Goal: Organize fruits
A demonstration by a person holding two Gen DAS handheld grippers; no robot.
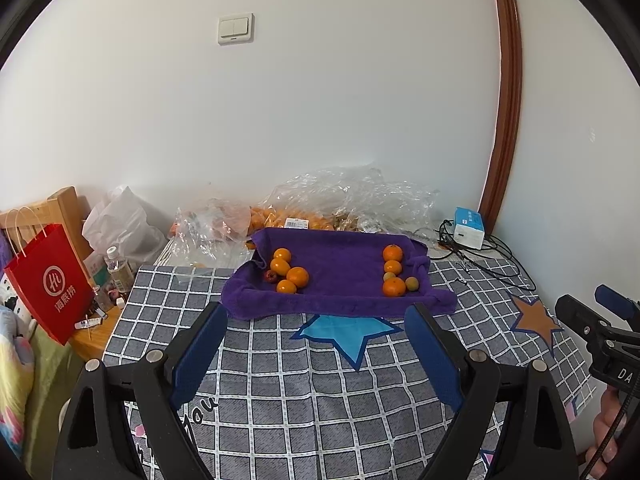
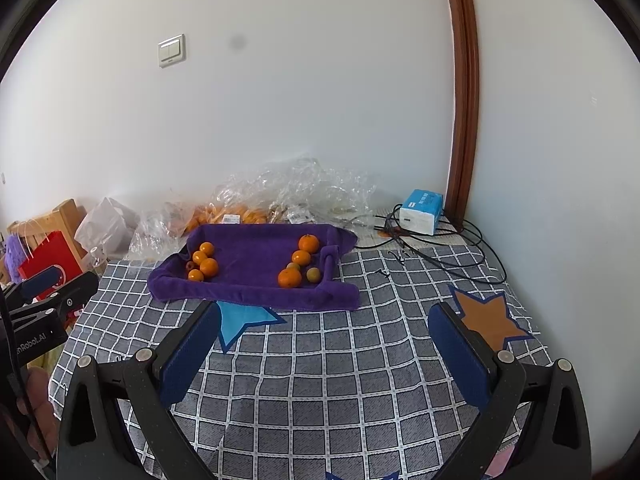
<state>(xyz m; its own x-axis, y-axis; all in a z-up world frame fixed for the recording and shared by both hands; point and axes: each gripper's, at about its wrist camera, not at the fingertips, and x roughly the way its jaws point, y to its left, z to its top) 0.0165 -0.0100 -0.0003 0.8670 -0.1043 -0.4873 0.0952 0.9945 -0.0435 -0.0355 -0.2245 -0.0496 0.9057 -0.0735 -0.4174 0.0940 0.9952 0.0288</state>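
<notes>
Nearest to each camera, both grippers hang over the checked bedspread [image 1: 320, 392] with nothing between their blue pads. The left gripper [image 1: 316, 322] has its jaws spread wide, and so does the right gripper [image 2: 325, 320]; neither touches anything (each also shows at the edge of the other's view, gripped by a hand).

Just beyond the fingertips lies a purple towel [image 1: 340, 268], its edges rolled up into a shallow tray on the bedspread. On its left side sits a cluster of four oranges [image 1: 288, 272] with a small red fruit [image 1: 270, 277] tucked against them. On its right side three more oranges [image 1: 393, 270] run in a line, with two small greenish fruits [image 1: 411, 283] beside the nearest one. The two groups are well apart, with bare towel between.

Behind the towel, against the wall, crumpled clear plastic bags [image 1: 344, 200] hold more oranges. Right of those sits a blue-and-white box [image 1: 469, 227] amid black cables [image 1: 492, 256]. Far left stands a red paper bag [image 1: 48, 280], beside a plastic bottle [image 1: 118, 268].
</notes>
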